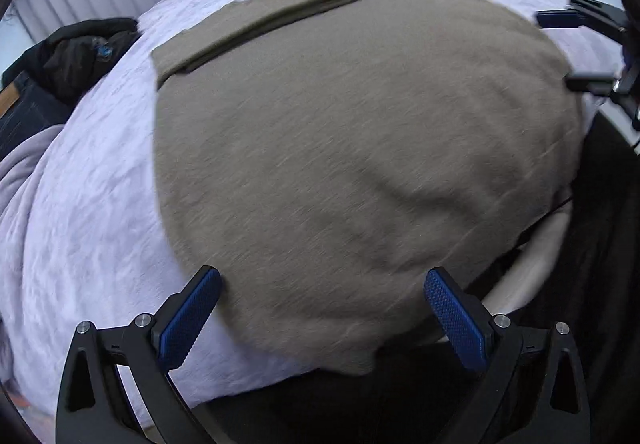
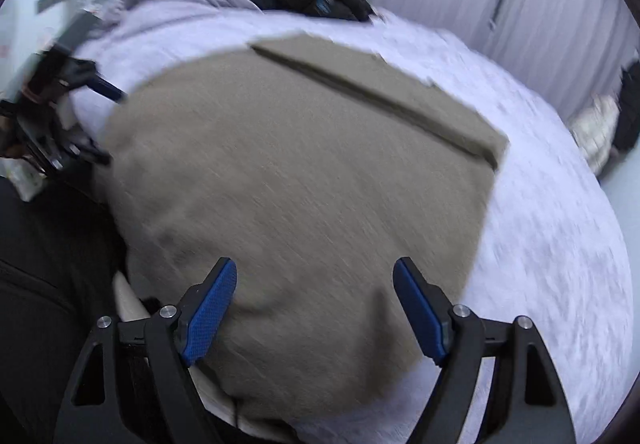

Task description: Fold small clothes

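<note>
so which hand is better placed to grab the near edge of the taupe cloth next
Neither clearly. The left tool and right tool both hang open over the near edge of the taupe knit cloth, at opposite corners, suiting a two-handed fold.

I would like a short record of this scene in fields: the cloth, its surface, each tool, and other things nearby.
cloth: brown garment, spread flat, one strip folded over along the far edge
surface: bed with pale lilac cover
left tool: open, above the near edge of the garment, holds nothing
right tool: open, above the garment, holds nothing
nearby: dark clothes pile at the bed's edge
</note>
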`<state>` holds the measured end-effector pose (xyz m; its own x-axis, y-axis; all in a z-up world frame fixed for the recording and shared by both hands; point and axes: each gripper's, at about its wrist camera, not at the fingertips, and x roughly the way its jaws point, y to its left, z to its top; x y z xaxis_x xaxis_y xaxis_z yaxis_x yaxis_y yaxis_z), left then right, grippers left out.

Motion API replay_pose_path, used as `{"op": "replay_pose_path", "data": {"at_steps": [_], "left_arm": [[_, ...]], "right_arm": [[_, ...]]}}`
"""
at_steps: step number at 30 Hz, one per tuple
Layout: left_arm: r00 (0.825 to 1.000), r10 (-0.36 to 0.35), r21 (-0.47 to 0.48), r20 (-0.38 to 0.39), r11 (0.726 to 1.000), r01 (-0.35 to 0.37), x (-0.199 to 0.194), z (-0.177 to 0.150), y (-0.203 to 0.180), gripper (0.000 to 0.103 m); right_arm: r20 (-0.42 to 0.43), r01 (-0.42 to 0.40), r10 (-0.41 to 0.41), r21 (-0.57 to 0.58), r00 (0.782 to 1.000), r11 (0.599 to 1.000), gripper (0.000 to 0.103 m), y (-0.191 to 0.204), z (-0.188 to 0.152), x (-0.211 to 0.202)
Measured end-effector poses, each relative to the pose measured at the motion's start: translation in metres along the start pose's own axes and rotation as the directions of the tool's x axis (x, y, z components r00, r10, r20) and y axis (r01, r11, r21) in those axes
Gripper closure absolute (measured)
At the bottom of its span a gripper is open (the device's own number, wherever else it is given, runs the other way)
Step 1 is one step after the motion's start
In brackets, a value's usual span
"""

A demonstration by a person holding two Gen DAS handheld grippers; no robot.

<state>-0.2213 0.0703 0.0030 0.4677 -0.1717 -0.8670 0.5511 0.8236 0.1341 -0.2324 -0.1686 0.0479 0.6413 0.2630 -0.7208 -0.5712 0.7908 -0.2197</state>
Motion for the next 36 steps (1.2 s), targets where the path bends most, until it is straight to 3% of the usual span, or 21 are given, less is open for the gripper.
{"op": "replay_pose_path", "data": {"at_steps": [2,5,8,13,18,20,24,27,31,34,36], "left_arm": [[0.999,-0.034,0.007,0.032,0.999,0.034,0.007,0.013,-0.011,0.001],[0.999,0.003,0.027,0.037,1.000,-0.004,0.023,0.019,-0.016,0.001],[0.999,0.010,0.024,0.040,1.000,-0.011,0.020,0.005,-0.004,0.001],[0.998,0.064,0.030,0.018,0.997,-0.064,0.021,-0.018,0.008,0.001],[0.985,0.170,0.136,0.012,0.976,-0.170,0.029,-0.028,-0.011,0.001],[0.981,0.191,0.152,0.011,0.970,-0.191,0.029,-0.033,-0.014,0.001],[0.978,0.196,0.108,-0.067,0.976,-0.188,0.017,-0.045,-0.011,0.001],[0.974,0.215,0.048,-0.071,0.976,-0.212,-0.004,-0.058,0.000,0.001],[0.990,0.122,-0.085,0.068,0.990,-0.116,-0.033,-0.030,0.008,0.001],[0.980,0.049,-0.145,0.191,0.989,-0.022,-0.039,0.010,0.005,0.001],[0.973,-0.073,-0.186,0.220,0.976,0.115,-0.027,0.031,0.003,0.001]], "right_arm": [[0.064,-0.021,0.028,-0.110,0.998,0.994,0.020,0.026,0.014,0.004],[0.054,-0.005,0.018,-0.235,0.998,0.972,0.020,0.056,0.027,0.036],[-0.002,-0.022,0.023,-0.243,1.000,0.970,0.020,0.052,0.022,0.060],[-0.028,-0.044,0.039,-0.187,0.999,0.981,0.017,0.020,-0.014,0.040],[-0.057,0.016,-0.028,-0.200,0.998,0.980,0.017,0.012,-0.042,0.025],[-0.071,0.055,-0.076,-0.256,0.995,0.965,0.017,0.016,-0.050,0.023],[-0.092,0.064,-0.093,-0.280,0.991,0.958,0.017,0.013,-0.051,0.019],[-0.121,0.033,-0.065,-0.251,0.991,0.967,0.016,0.007,-0.036,0.011],[-0.039,0.008,-0.014,-0.150,0.999,0.989,0.016,-0.007,-0.001,0.004],[0.017,0.043,-0.042,-0.066,0.999,0.997,0.016,-0.018,0.027,0.015],[0.024,0.077,-0.077,0.007,0.997,0.997,0.016,-0.025,0.046,0.030]]}}
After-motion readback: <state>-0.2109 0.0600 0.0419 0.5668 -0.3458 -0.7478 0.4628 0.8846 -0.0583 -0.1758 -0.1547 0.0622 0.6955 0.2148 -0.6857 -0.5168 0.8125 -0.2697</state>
